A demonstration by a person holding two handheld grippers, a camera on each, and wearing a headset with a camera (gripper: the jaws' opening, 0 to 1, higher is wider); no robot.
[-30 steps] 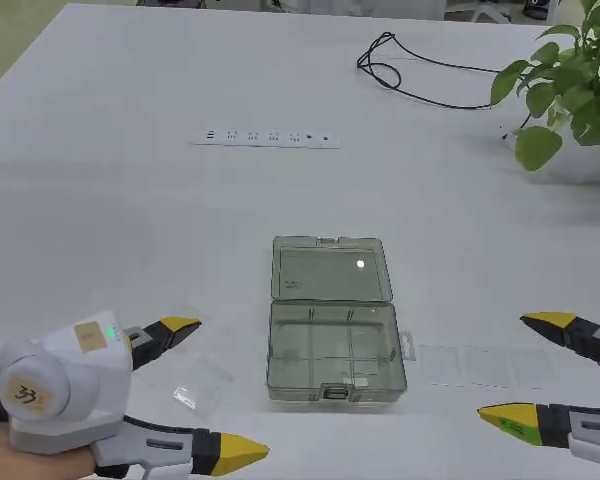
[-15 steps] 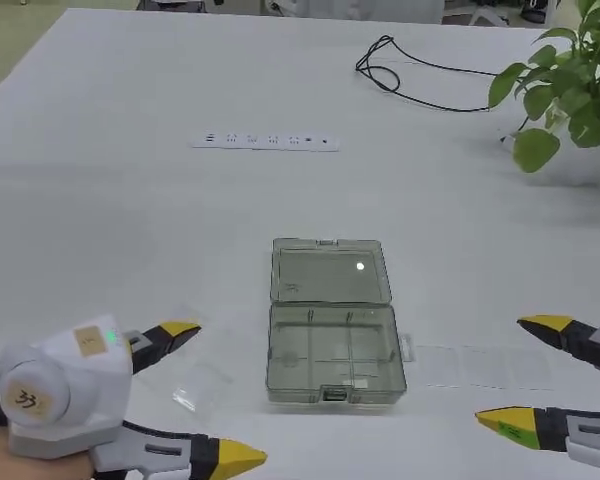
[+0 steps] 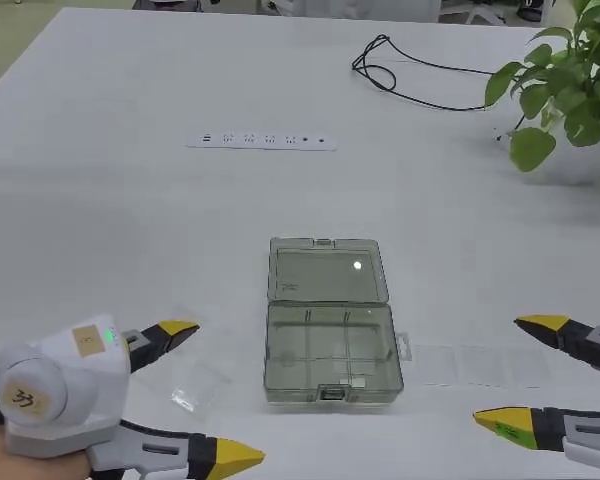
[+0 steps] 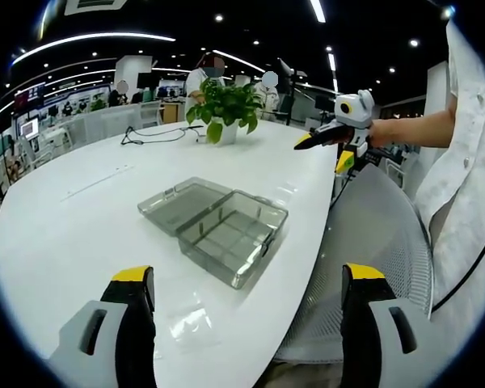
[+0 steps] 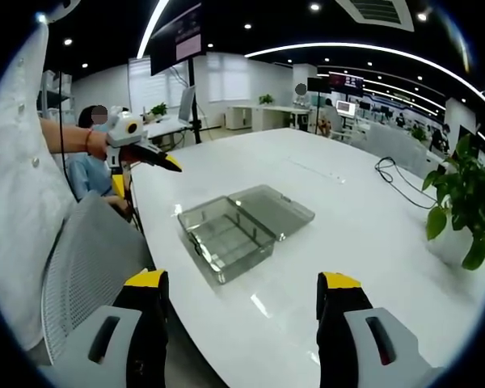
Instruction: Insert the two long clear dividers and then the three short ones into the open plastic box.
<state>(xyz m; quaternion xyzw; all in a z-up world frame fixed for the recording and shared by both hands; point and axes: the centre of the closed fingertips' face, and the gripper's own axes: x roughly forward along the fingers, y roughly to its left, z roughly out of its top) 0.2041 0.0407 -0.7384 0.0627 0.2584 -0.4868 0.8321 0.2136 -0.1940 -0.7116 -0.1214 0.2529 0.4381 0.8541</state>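
Note:
The smoky clear plastic box (image 3: 330,345) lies open near the table's front edge, its lid (image 3: 327,270) folded back flat. Faint lines cross its inside; I cannot tell whether they are dividers. Small clear pieces (image 3: 195,385) lie left of the box, between the fingers of my left gripper (image 3: 208,392), which is open and holds nothing. Long clear strips (image 3: 475,365) lie right of the box, just ahead of my open right gripper (image 3: 520,372). The left gripper view has the box (image 4: 226,230) ahead and the clear pieces (image 4: 190,323) close by. The right gripper view has the box (image 5: 226,234) too.
A white power strip (image 3: 263,140) lies across the middle of the table. A black cable (image 3: 410,75) coils at the far side, with a potted plant (image 3: 565,80) at the far right. A mesh chair (image 5: 89,267) stands at the table's near edge.
The head camera has drifted a little. Both grippers stay open in nearly the same places, and the box and clear pieces have not moved.

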